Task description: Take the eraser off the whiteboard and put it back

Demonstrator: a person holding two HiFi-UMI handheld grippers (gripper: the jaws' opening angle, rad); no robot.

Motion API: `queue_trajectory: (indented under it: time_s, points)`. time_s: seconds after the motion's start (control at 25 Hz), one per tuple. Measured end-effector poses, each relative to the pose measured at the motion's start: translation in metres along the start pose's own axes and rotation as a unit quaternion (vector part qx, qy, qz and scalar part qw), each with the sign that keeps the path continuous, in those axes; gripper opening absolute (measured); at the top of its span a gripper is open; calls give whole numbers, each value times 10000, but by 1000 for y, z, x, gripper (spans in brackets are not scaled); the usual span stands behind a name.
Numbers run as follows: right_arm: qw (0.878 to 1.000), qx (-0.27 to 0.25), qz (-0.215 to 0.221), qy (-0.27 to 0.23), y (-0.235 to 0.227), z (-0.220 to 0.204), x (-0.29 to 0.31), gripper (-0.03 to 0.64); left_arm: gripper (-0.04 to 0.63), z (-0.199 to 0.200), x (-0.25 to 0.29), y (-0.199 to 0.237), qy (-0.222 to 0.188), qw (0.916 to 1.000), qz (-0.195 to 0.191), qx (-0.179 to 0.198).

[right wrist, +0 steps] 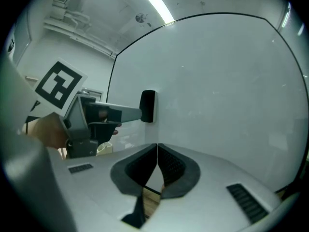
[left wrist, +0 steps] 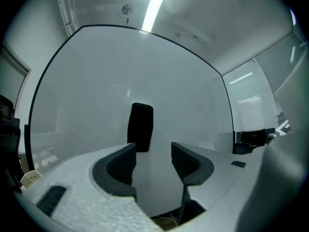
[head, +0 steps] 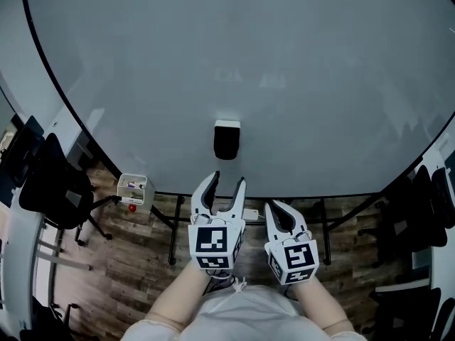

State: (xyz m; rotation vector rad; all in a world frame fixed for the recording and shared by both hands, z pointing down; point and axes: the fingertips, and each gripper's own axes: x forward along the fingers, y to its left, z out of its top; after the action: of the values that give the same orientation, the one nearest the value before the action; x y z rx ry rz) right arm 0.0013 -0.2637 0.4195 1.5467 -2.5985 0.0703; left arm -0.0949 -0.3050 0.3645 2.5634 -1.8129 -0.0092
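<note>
The black eraser (head: 227, 139) with a white top sticks to the lower middle of the big whiteboard (head: 249, 62). My left gripper (head: 229, 180) is just below it in the head view, held level, jaws open and empty. In the left gripper view the eraser (left wrist: 140, 126) stands ahead, slightly left of the gap of the gripper (left wrist: 152, 153), apart from the pads. My right gripper (head: 277, 206) hangs to the right, a little further back, jaws shut with nothing between them (right wrist: 157, 146). The right gripper view shows the eraser (right wrist: 147, 106) at the tip of the left gripper (right wrist: 120, 112).
Black office chairs stand at the left (head: 50, 183) and right (head: 426, 204) of the board. A small white box (head: 133, 187) with markers is at the board's lower left. The board's stand legs (head: 173, 233) rest on the wooden floor below.
</note>
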Motion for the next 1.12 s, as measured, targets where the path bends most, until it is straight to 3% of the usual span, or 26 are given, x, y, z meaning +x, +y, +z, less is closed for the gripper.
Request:
queue_trajectory:
  time_s: [0.16, 0.4, 0.8, 1.12]
  points:
    - [9999, 39, -84, 86, -4, -3, 12, 28, 277, 13, 21, 20, -116, 9995, 280, 75]
    - [9995, 62, -175, 265, -13, -12, 20, 28, 294, 22, 48, 28, -216, 9988, 390, 216]
    - [9983, 177, -396, 381, -45, -16, 22, 28, 293, 29, 72, 39, -260, 9980, 570, 91]
    - [9977, 330, -400, 446, -52, -25, 19, 28, 261, 27, 72, 38, -190, 9967, 741, 269]
